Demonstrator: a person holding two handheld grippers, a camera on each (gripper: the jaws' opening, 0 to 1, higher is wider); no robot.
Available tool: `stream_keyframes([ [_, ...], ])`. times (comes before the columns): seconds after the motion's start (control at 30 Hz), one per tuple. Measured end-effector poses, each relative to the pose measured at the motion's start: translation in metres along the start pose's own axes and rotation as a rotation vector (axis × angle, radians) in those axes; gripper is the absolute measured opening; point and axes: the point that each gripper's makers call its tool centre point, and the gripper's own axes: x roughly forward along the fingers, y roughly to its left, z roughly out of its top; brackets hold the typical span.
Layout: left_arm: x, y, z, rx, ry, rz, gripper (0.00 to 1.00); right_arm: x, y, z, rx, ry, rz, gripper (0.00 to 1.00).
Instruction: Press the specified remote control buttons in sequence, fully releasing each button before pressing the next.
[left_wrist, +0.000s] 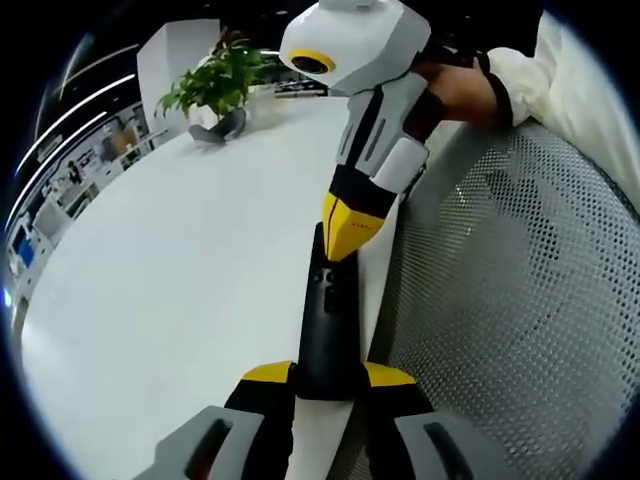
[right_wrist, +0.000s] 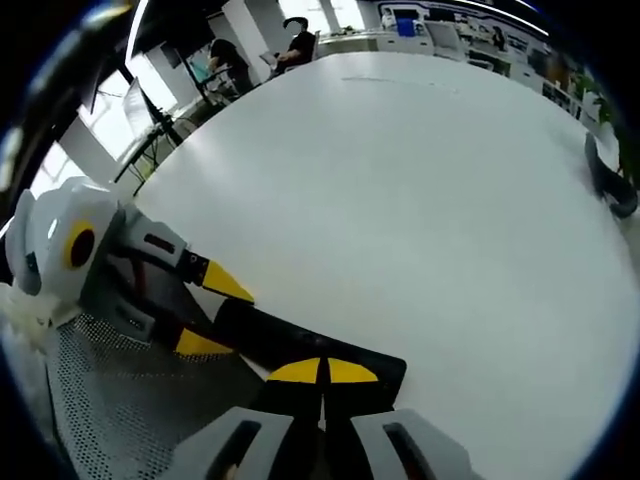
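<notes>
Left gripper view shows the left gripper (left_wrist: 327, 375) with its yellow-tipped jaws closed against the near end of the remote control (left_wrist: 328, 320), a slim black bar pointing away along the edge of the white table (left_wrist: 180, 260). That hold looks meant to keep the remote steady while the other tool works on its buttons. The right gripper (left_wrist: 350, 238) comes down from above, jaws drawn together into one yellow point that rests on the remote's upper face near its far end, apparently pressing a button; nothing is held between them. A hand (left_wrist: 462, 92) in a white sleeve drives it. Right gripper view shows the same pairing from the other end: the closed tips sit on the black remote, and the left gripper clasps its far end. A perforated metal mesh surface (left_wrist: 510, 300) lies just beside the table edge. A potted plant (left_wrist: 215, 85) stands well apart at the far side. No brand, label or writing can be read on anything.
</notes>
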Motion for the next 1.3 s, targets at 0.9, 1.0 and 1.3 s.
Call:
stream_keyframes([
  [0.9,0.000,-0.010,0.003,0.052,-0.004,-0.046,0.24,-0.001,0.013,0.006,0.039,-0.016,0.079,0.00],
  [1.0,0.001,-0.010,0.003,0.049,-0.005,-0.045,0.24,0.003,0.015,0.003,0.007,0.005,0.078,0.00],
  [1.3,0.001,-0.011,0.002,0.057,-0.006,-0.040,0.24,0.004,0.015,0.002,-0.039,0.008,0.063,0.00],
])
